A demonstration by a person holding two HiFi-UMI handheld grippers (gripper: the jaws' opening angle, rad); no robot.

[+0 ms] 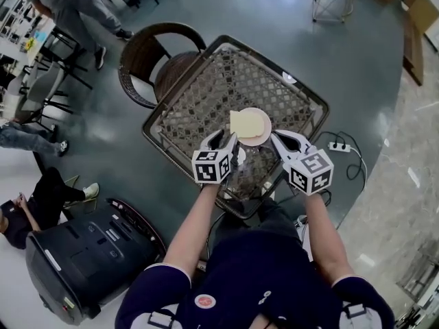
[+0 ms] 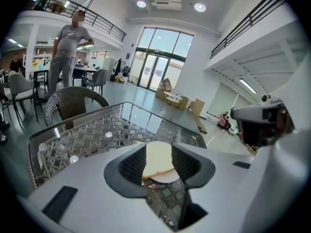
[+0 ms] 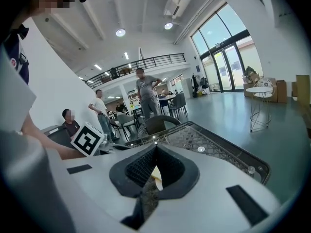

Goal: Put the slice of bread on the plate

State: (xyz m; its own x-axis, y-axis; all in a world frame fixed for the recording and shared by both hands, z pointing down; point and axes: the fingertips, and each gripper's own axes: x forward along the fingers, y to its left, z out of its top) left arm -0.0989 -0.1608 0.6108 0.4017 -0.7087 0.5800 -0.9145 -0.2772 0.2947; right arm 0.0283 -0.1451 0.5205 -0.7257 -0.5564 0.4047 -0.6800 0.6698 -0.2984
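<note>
A pale slice of bread [image 1: 247, 122] lies flat on a small white plate [image 1: 261, 138] near the front of the glass-topped wicker table [image 1: 206, 94]. My left gripper [image 1: 227, 141] hovers just left of the plate, jaws open and empty. In the left gripper view the bread [image 2: 158, 160] and plate [image 2: 166, 176] show beyond the spread jaws of that gripper [image 2: 158, 149], untouched by the pads. My right gripper [image 1: 278, 141] sits at the plate's right edge. In the right gripper view its tips [image 3: 155, 148] meet with nothing gripped, and a sliver of bread [image 3: 156, 174] shows below them.
A round wicker chair [image 1: 154, 64] stands at the table's far left corner. A power strip [image 1: 338, 146] with cables lies on the floor to the right, a black case [image 1: 82, 252] at lower left. People stand and sit at the left [image 1: 75, 12].
</note>
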